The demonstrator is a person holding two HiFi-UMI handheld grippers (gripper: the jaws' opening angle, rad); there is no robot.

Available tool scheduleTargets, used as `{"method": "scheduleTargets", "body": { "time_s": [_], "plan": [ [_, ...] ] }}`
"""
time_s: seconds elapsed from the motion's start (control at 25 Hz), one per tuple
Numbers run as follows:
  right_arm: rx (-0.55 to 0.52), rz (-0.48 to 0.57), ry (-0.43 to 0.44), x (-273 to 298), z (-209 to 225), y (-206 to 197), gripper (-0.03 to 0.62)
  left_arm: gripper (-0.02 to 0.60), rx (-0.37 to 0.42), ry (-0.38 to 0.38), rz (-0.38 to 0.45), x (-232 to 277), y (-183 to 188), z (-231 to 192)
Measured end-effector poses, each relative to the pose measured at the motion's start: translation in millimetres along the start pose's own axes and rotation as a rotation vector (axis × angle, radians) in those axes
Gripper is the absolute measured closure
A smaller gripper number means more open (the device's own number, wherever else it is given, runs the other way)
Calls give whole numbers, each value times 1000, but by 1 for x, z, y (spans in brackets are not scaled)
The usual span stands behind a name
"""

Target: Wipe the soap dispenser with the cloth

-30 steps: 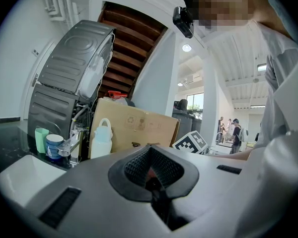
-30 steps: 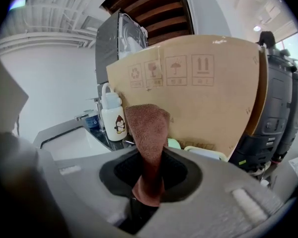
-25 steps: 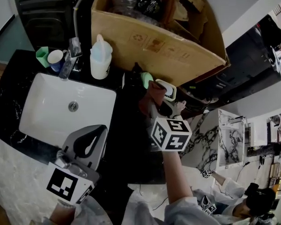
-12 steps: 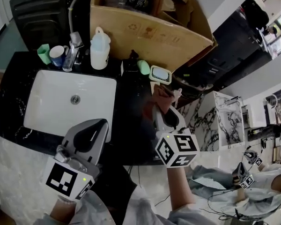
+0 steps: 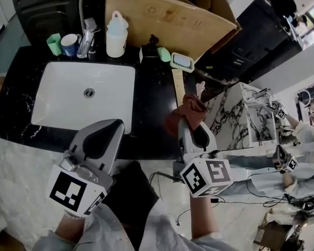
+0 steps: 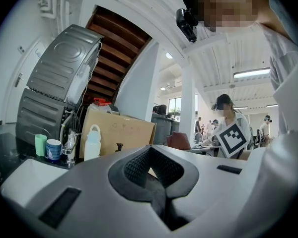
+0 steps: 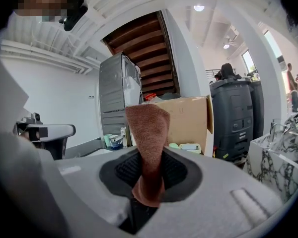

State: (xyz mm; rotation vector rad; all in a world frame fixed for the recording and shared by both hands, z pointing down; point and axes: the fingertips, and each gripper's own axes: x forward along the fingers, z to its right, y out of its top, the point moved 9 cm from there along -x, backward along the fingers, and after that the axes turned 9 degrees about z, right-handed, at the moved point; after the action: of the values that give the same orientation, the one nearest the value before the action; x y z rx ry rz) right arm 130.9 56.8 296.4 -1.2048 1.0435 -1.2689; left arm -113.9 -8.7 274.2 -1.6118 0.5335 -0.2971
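The soap dispenser (image 5: 147,51), a small dark pump bottle, stands at the back of the black counter (image 5: 152,98), right of the sink; the left gripper view shows the soap dispenser (image 6: 119,147) in front of the cardboard box. My right gripper (image 5: 191,124) is at the counter's front right corner, well short of the dispenser, shut on a brown cloth (image 5: 187,112). In the right gripper view the cloth (image 7: 148,133) sticks up out of the right gripper (image 7: 148,168). My left gripper (image 5: 105,135) hovers over the sink's front edge, shut and empty, as the left gripper (image 6: 153,161) also shows up close.
A white sink (image 5: 83,95) fills the counter's left. Behind it stand a tap (image 5: 86,35), a blue cup (image 5: 69,44), a green cup (image 5: 54,43) and a white bottle (image 5: 116,34). A soap dish (image 5: 182,61) and a big cardboard box (image 5: 167,12) lie beyond.
My right gripper has drawn back with the cloth from beside the dispenser to the counter's front right corner. The left gripper has hardly moved.
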Motion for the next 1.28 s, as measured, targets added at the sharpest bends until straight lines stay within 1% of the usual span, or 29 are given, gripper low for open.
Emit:
{"method": "scheduleTargets", "body": {
  "time_s": [0.24, 0.36, 0.52, 0.84, 0.96, 1.12, 1.28],
  "plan": [
    [-3, -13, 5, -29, -9, -5, 519, 578, 11, 6, 0, -19, 4, 12],
    [8, -18, 17, -38, -6, -5, 519, 578, 14, 30, 3, -23, 7, 20],
    [17, -22, 45, -53, 4, -4, 519, 578, 37, 70, -4, -24, 12, 34],
    [4, -10, 105, -109, 26, 2, 519, 578, 56, 131, 5, -39, 15, 94],
    [16, -10, 130, -131, 33, 1, 519, 578, 49, 132, -1, -44, 13, 119],
    [26, 0, 158, -160, 39, -1, 519, 578, 60, 132, 0, -52, 11, 149],
    [45, 11, 183, -180, 36, -5, 519, 578, 70, 145, 6, -62, 14, 168]
  ]
}}
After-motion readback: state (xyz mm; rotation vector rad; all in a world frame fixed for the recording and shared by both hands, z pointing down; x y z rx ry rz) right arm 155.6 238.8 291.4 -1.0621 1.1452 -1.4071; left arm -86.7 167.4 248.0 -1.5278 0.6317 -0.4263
